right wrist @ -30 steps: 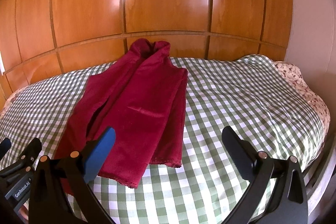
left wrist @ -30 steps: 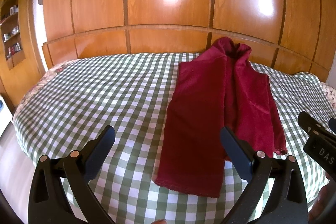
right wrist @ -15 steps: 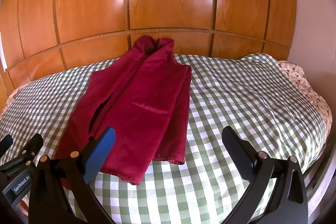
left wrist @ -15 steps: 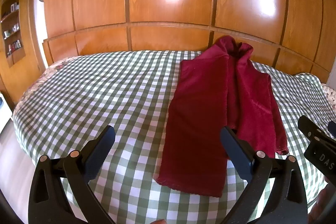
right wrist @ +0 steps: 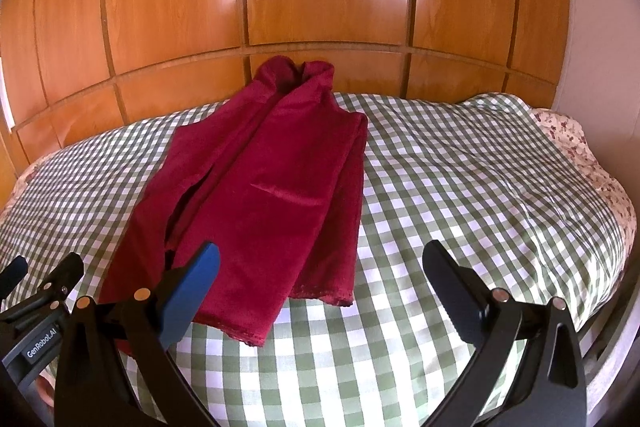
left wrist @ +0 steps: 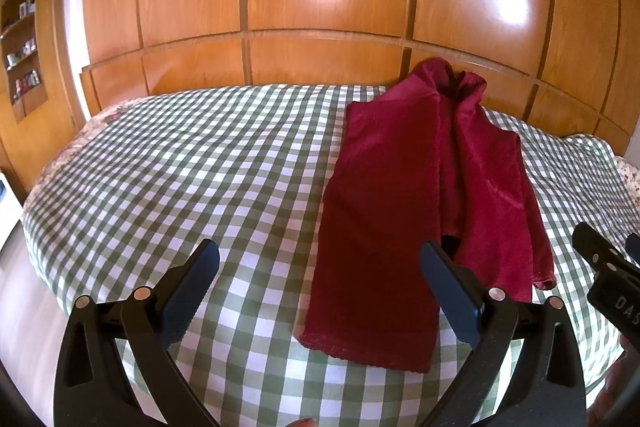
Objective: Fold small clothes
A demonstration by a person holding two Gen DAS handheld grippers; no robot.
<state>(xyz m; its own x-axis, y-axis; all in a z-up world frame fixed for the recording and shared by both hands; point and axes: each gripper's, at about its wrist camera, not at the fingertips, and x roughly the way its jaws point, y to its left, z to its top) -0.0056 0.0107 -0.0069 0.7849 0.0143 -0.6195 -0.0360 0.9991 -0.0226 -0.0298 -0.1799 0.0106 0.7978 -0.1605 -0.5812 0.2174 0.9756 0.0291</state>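
A dark red garment (left wrist: 404, 195) lies lengthwise on the green-checked bed, folded into a long strip, its far end resting against the wooden headboard. It also shows in the right wrist view (right wrist: 272, 187). My left gripper (left wrist: 320, 267) is open and empty, above the bed's near edge, with its right finger over the garment's near part. My right gripper (right wrist: 320, 267) is open and empty, with its left finger over the garment's near hem. The right gripper's body shows at the right edge of the left wrist view (left wrist: 612, 283); the left gripper's body shows at the left edge of the right wrist view (right wrist: 36, 311).
The checked bedspread (left wrist: 180, 179) covers the whole bed (right wrist: 480, 187). A glossy wooden headboard wall (left wrist: 320, 7) stands behind. A shelf niche with small items (left wrist: 20, 39) is at far left. A floral sheet edge (right wrist: 580, 147) and white wall lie at the right.
Both views have shifted slightly: the garment and bed sit a little lower in the frames. The garment has not moved on the bed and both grippers stay open.
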